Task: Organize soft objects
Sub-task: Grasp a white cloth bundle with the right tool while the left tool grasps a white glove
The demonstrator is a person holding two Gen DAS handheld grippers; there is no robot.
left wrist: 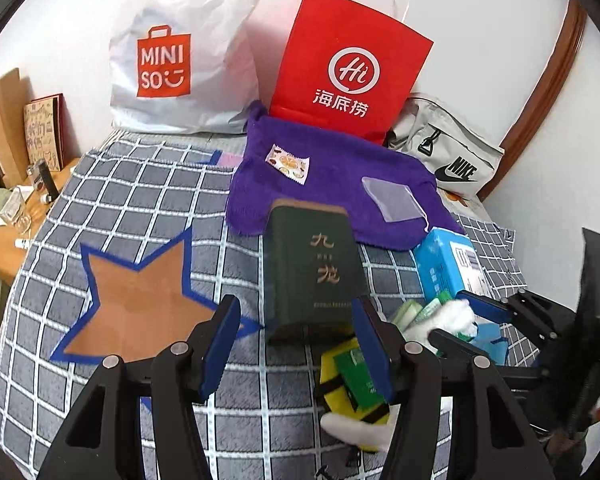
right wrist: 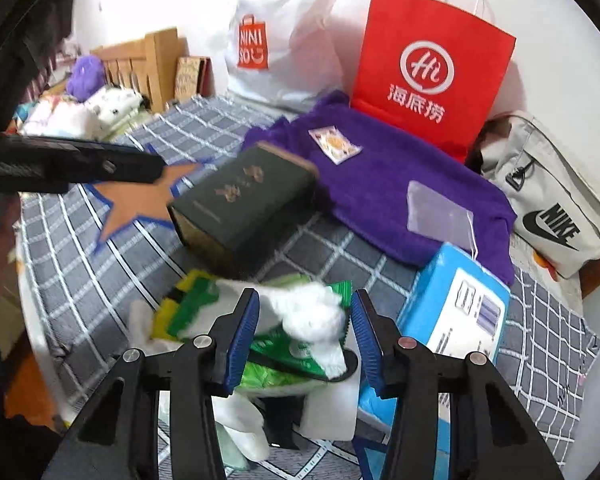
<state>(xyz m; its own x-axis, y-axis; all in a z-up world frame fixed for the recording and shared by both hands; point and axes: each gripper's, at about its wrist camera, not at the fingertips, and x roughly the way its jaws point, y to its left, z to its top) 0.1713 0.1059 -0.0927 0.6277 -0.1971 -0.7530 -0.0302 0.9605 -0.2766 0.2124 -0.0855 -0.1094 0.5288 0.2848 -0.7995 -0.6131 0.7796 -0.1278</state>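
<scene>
Right gripper jaws astride, not yet clamping, white fluffy soft toy atop clutter heap on grey checked bedcover; left gripper open, empty; recommended: centre, close gently.

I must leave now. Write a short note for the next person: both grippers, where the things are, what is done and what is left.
Left gripper: open, holding nothing, at the near end of the dark green box.
Right gripper: open around the white fluffy item on the pile of green packets; pads not pressing yet.
Purple towel lies flat before the red bag.
Done: nothing visibly sorted. Left: the pile.
</scene>
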